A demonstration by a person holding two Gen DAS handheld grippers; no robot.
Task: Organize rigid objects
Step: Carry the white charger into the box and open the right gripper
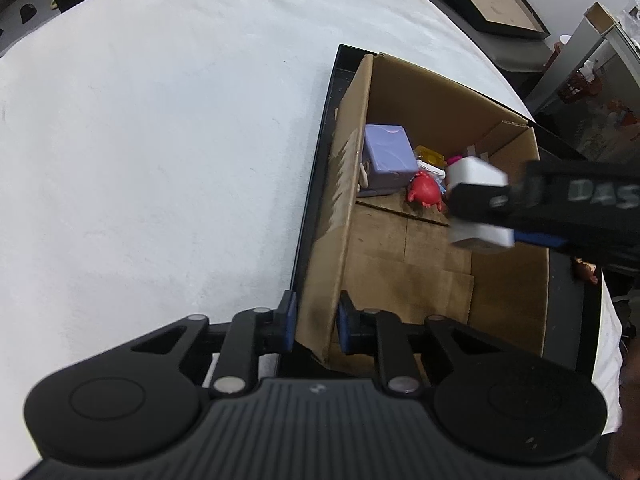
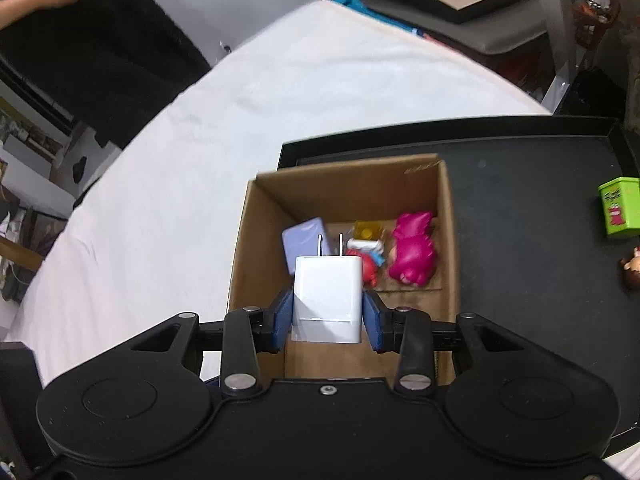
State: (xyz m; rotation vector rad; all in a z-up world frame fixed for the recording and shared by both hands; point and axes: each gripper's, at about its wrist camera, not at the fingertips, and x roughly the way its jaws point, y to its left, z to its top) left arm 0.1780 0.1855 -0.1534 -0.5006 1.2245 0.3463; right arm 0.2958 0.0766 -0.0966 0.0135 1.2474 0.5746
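Your right gripper (image 2: 327,316), clenched on the charger (image 2: 328,292), prongs fwd, hangs directly over the box (image 2: 344,188); left gripper (image 1: 313,322) pinches its wall.

- I count one cardboard box (image 2: 344,184) on one black tray (image 2: 520,200).
- One white charger (image 2: 327,300).
- Five items inside the box: lilac case (image 2: 304,240), red crab (image 1: 425,191), yellow block (image 2: 367,231), magenta figure (image 2: 414,254), small white piece (image 2: 365,245).
- One green tin (image 2: 621,206), one brown figurine (image 2: 633,264).

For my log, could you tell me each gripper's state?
Left gripper: shut on the cardboard box wall.
Right gripper: shut on the white charger.
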